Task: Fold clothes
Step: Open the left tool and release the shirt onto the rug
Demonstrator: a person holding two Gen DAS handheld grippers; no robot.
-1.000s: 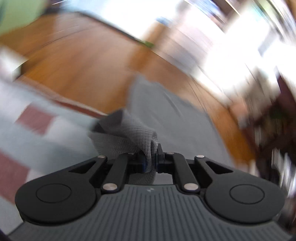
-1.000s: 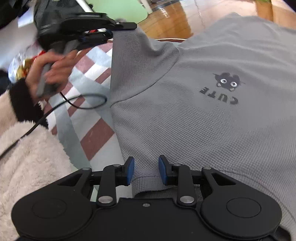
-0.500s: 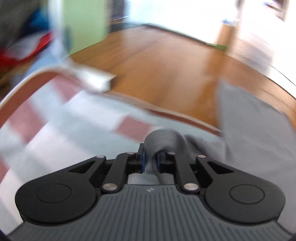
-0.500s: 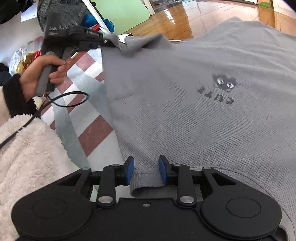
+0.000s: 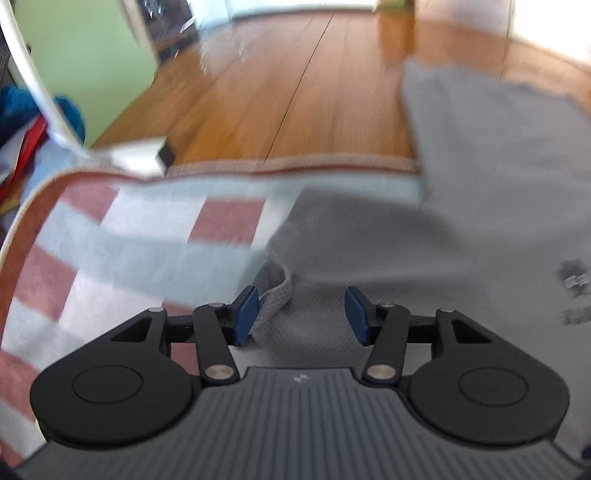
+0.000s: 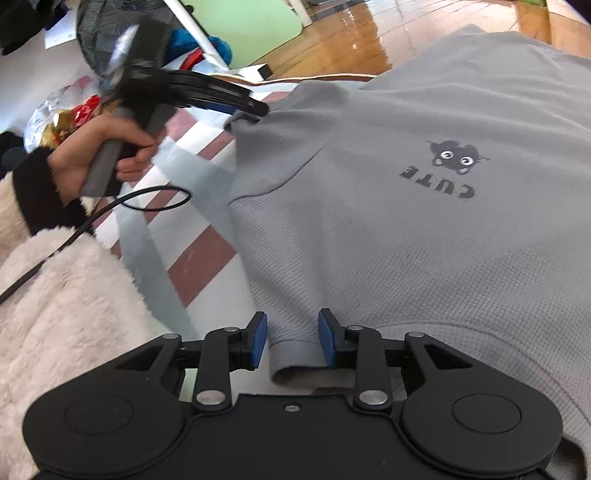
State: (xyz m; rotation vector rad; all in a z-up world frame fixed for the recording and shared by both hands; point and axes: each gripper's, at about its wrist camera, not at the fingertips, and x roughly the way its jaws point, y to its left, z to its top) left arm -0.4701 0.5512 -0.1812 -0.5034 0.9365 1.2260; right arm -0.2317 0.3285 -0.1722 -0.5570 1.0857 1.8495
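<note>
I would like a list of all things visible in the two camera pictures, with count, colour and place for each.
sweatshirt: one, grey with a dark "CUTE" print, spread on the rug.
rug: one, red, white and grey checks, under the sweatshirt.
wooden floor: brown, beyond the rug.
green panel: one, at the back.
cable: one, black, over the rug.
left gripper: black with blue pads, jaws just opened, sleeve cuff beside one pad.
right gripper: black, hem between its pads.
hand: holds the left gripper's handle.

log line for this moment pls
left gripper: jaws just opened, sleeve cuff released | right gripper: open around hem | grey shirt: flat on rug
</note>
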